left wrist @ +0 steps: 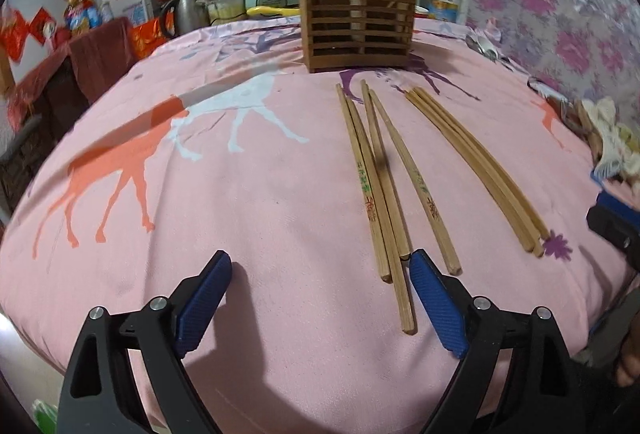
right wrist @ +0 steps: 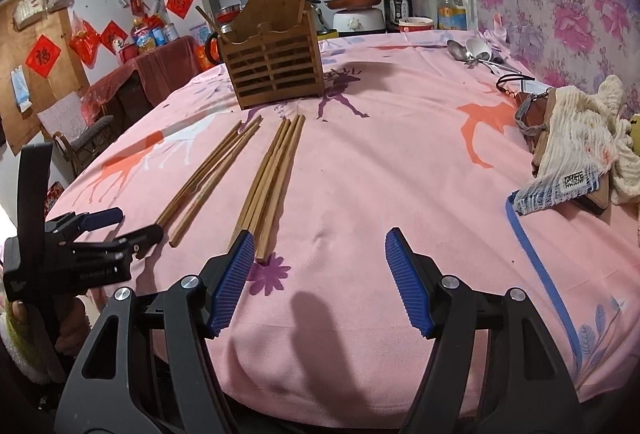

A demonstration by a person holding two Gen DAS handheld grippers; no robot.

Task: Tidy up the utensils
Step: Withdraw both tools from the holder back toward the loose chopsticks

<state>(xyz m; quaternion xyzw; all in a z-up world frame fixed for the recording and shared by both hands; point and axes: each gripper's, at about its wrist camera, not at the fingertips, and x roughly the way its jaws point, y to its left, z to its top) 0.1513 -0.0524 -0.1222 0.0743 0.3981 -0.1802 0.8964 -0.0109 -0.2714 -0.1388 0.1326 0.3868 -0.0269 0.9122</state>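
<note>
Two hand-held black grippers with blue-padded fingers

The left gripper (left wrist: pixel 320 298) had a matt black plastic frame whose two arms each carried a pair of round silver screw heads, with triangular cut-outs lower down; its fingers (left wrist: pixel 438 308) were faced with ribbed, deep-blue pads. The right gripper (right wrist: pixel 320 282) was built alike: black arms, silver screws, triangular openings, and ridged blue pads on the fingers (right wrist: pixel 234 282). Seen from the right wrist camera, the left gripper's body showed small screws and faint pale lettering on its side, above a black handle. A fuzzy pale yellow-green cuff (right wrist: pixel 18 346) was worn at the wrist.
</note>
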